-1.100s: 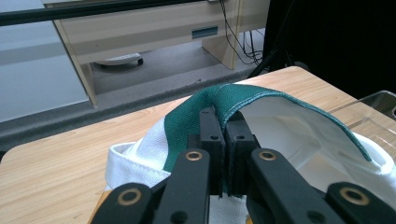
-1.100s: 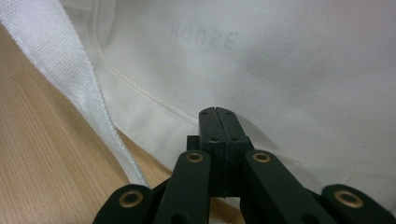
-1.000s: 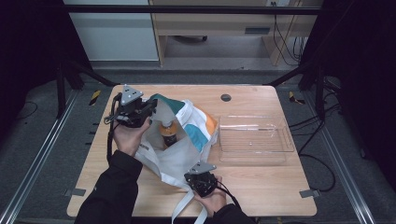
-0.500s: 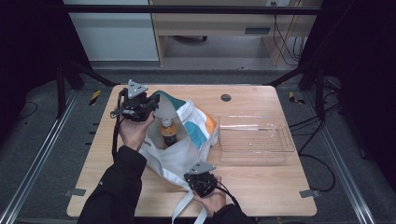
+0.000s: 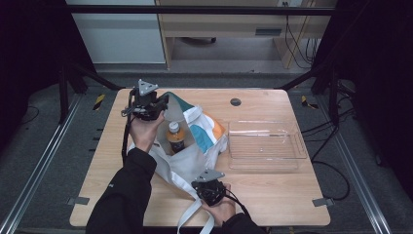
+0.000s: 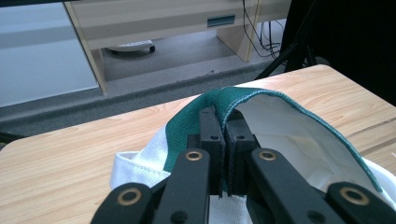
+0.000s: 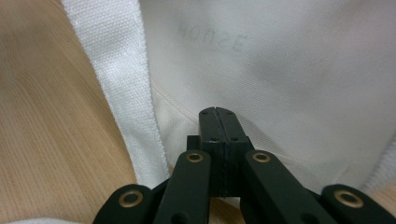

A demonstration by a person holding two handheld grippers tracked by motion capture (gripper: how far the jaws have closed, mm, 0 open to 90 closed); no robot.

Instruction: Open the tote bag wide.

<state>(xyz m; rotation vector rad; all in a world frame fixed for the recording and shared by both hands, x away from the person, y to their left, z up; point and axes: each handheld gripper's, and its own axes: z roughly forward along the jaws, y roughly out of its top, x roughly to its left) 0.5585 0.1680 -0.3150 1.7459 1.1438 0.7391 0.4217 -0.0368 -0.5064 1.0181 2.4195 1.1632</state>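
Bag (image 5: pixel 195 146) — white cloth with teal and orange patches, lies at the centre of the table (image 5: pixel 272 195), mouth held open toward 11 o'clock. Bottle (image 5: pixel 176 138) with an orange cap and dark contents stands upright inside the mouth.

Left tongs (image 5: pixel 160 105) at 10 o'clock of the bag, raised above the table, clenched on the bag's green-edged rim (image 6: pixel 243 95); in the left gripper view the jaws meet with the rim's fabric pinched between them and the white lining curving off to the right.

Right tongs (image 5: pixel 210 192) at 6 o'clock of the bag, near the table's front edge. In the right gripper view the jaws are pressed together, tips lying on white cloth (image 7: pixel 280 70) beside a white strap (image 7: pixel 126 93) — cannot tell whether fabric is caught between them. Faint mirrored lettering shows through the cloth.

Clear tray (image 5: pixel 265 145) sits at 3 o'clock of the bag, just beside it. Dark round disc (image 5: pixel 235 102) lies at 12 o'clock of the tray, near the far edge.
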